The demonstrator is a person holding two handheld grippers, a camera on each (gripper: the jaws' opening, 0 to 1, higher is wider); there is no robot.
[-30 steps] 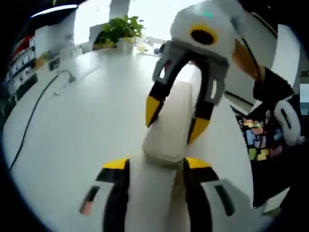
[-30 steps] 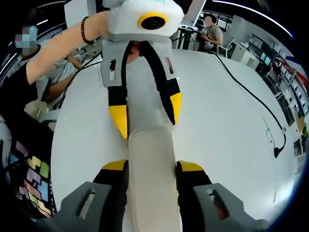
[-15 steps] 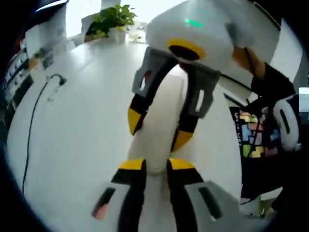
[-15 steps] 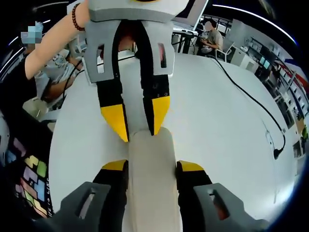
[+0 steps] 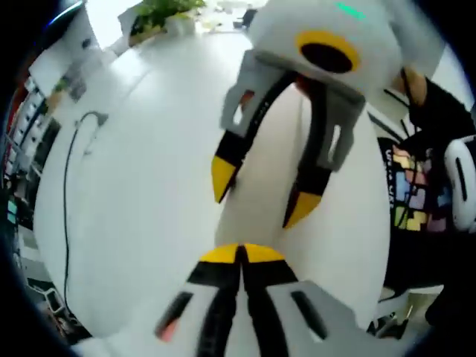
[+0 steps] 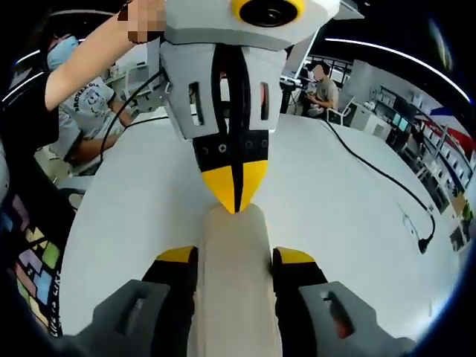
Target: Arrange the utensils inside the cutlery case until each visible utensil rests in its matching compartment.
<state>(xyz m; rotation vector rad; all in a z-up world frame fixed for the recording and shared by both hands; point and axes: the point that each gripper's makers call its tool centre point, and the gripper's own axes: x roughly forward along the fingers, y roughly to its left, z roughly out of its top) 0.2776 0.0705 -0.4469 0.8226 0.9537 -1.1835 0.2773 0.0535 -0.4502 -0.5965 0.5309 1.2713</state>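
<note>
Left gripper shows its yellow-tipped jaws pressed together with nothing between them, at the near end of the cutlery case, a long, smooth, cream-coloured box with rounded corners lying closed on the glossy white tabletop. Right gripper straddles the opposite end of the cutlery case, its black jaws with yellow pads set against both long sides in a firm clamp. In the right gripper view, the left gripper meets the case's far end tip-first. In the left gripper view, the right gripper stands over the case. A thin black cable trails across the tabletop well apart from the case, and a leafy potted plant sits at the tabletop's far edge.
</note>
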